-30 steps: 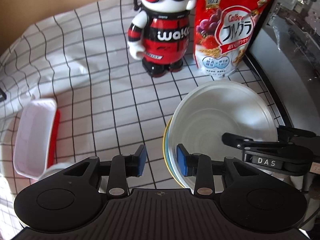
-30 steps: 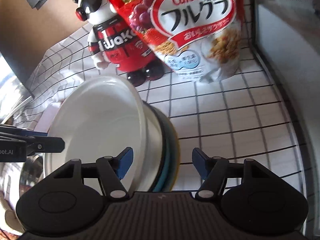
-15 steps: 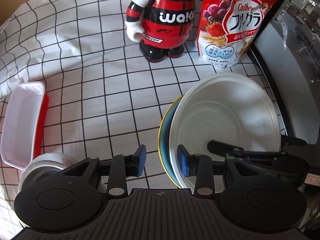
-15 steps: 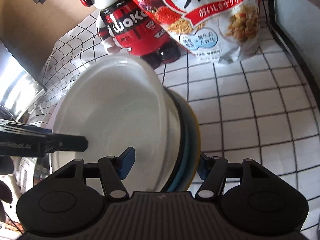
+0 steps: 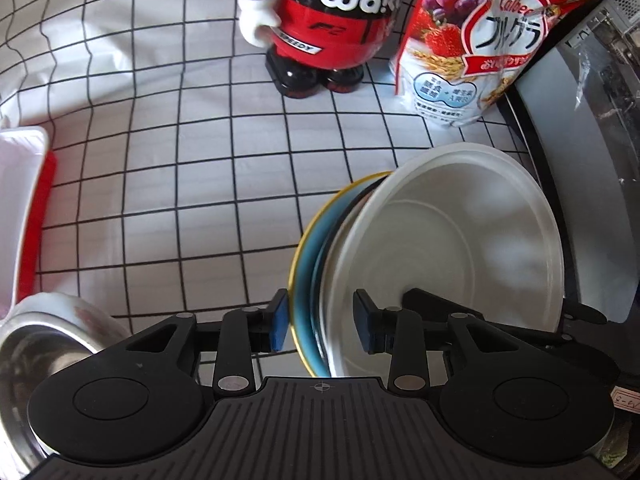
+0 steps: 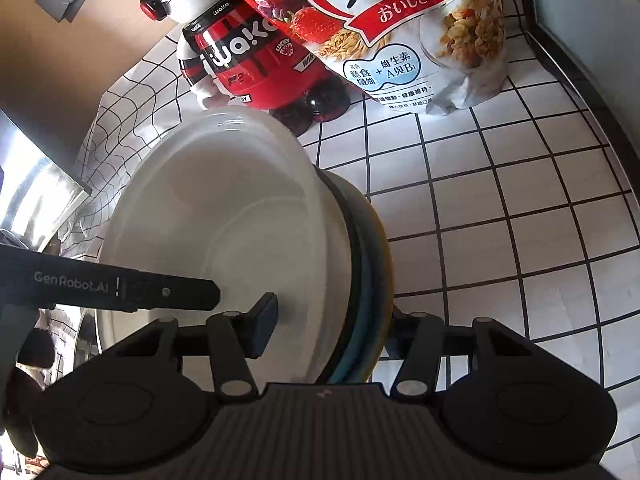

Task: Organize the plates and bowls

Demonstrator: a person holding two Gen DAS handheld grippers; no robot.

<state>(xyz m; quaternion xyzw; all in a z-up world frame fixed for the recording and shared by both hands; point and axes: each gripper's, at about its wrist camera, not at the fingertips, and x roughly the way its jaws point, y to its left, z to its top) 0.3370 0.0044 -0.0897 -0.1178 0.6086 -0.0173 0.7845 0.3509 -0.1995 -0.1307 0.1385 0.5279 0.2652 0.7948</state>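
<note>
Two grippers straddle the tilted white bowl [image 5: 460, 240] and blue plate [image 5: 308, 248] near the cereal bag [image 5: 472, 48]: left gripper [image 5: 320, 326] part-open; right gripper [image 6: 328, 328] closing, prob. clamping both.

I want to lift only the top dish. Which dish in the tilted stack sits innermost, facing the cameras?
The white bowl: its open inside faces the cameras, nested in front of the blue plate with the yellow rim, of which only the edge shows behind.
</note>
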